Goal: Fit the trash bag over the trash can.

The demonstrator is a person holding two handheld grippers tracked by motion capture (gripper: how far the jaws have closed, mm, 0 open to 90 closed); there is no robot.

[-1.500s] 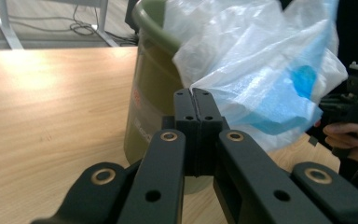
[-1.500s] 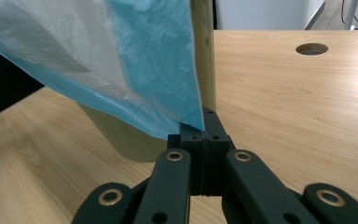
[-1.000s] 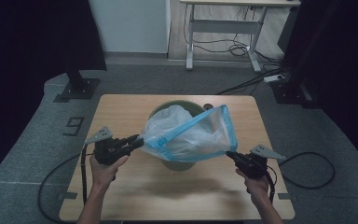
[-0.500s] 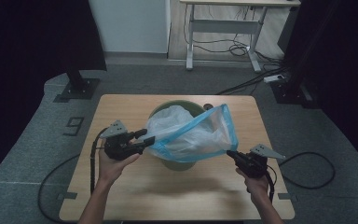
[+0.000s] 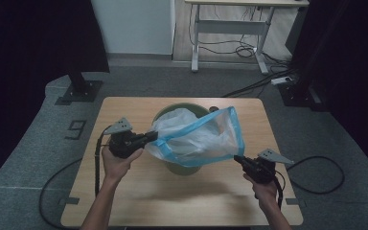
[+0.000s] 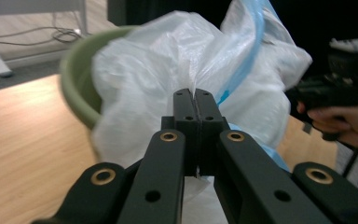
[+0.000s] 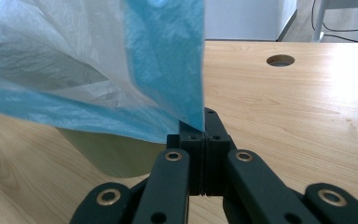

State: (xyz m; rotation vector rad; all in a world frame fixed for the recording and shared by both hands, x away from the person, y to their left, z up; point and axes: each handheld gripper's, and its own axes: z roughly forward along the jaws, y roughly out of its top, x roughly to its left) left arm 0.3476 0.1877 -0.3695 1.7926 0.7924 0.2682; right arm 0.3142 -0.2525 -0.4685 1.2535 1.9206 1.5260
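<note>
A white plastic bag with a blue rim [image 5: 196,136] sits in a green bin [image 5: 182,167] at the table's middle, its mouth stretched wide between both grippers. My left gripper [image 5: 151,137] is at the bag's left edge; its jaws have just been closing and now pinch white film [image 6: 168,56], fingertips together [image 6: 195,95], with the bin's rim [image 6: 74,84] behind. My right gripper [image 5: 237,159] is shut on the blue rim's right corner. In the right gripper view the blue band [image 7: 168,60] rises from its closed tips [image 7: 204,123], with the bin [image 7: 107,154] behind.
The wooden table [image 5: 124,201] has a round hole [image 7: 280,59] near its far edge. Cables trail off both sides to the grey floor. A desk frame [image 5: 230,38] and dark stands are beyond the table. The other hand [image 6: 340,121] appears in the left gripper view.
My left gripper has shifted a little toward the bag and up the picture, and its jaws have closed on the bag's left edge. The right gripper has held still.
</note>
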